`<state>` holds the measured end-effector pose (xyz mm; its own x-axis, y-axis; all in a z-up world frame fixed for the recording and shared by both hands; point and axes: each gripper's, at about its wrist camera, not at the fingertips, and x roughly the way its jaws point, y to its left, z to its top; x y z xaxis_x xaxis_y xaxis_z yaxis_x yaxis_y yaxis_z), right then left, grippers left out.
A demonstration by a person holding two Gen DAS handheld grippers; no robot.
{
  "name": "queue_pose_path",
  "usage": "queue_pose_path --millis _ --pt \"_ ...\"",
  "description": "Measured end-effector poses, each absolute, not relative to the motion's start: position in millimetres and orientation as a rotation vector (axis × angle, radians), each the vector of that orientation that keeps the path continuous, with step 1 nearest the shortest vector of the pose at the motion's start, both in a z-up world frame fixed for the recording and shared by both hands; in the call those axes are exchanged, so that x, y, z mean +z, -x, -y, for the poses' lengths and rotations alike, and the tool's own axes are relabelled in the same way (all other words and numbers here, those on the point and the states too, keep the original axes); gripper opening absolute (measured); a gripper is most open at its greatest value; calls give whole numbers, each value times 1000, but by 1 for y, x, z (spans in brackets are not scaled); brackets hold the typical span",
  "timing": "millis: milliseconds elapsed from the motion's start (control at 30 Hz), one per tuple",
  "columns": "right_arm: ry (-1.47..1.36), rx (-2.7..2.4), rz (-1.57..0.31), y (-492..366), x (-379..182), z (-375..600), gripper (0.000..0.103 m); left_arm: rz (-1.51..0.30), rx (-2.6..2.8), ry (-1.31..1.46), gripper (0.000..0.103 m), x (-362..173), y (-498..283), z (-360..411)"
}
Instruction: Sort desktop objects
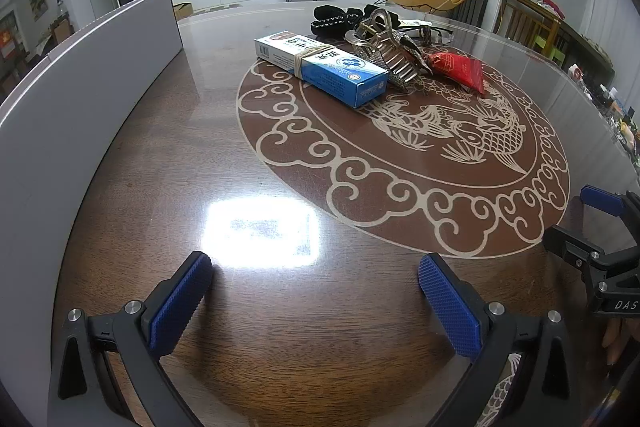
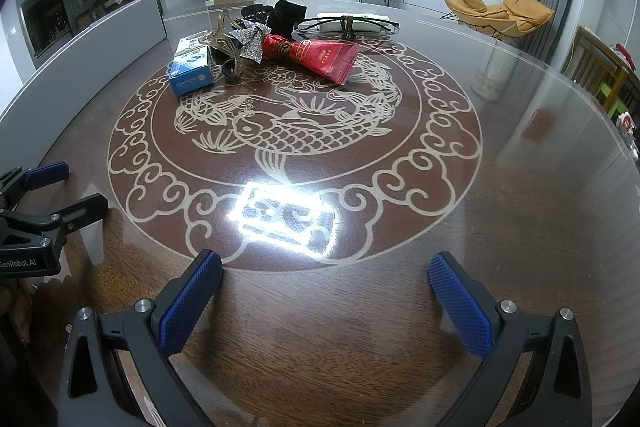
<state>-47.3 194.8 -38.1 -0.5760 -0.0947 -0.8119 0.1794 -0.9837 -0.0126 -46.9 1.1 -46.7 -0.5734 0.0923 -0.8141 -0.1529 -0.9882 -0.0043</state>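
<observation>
A pile of objects lies at the far side of the round table. It holds a blue and white box [image 1: 320, 67] [image 2: 191, 67] bound with a rubber band, a silver rhinestone hair claw [image 1: 394, 53] [image 2: 236, 43], a red packet [image 1: 460, 67] [image 2: 320, 59], black fabric items [image 1: 336, 19] [image 2: 286, 13] and a pair of glasses [image 2: 348, 25]. My left gripper [image 1: 316, 275] is open and empty, low over the near table. My right gripper [image 2: 326, 275] is open and empty too. Each gripper shows at the edge of the other's view.
A grey curved panel [image 1: 80, 99] [image 2: 100, 39] stands along the table's left side. The wooden table [image 1: 320, 307] has a fish and cloud inlay under glass, with a bright lamp glare. Chairs and a shelf stand beyond the right edge.
</observation>
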Motion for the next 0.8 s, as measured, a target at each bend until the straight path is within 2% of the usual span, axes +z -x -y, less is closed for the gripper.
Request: queue_pose_path --millis 800 --pt "-1360 -2656 -140 47 -38 -195 103 -101 2667 1375 103 -47 48 0"
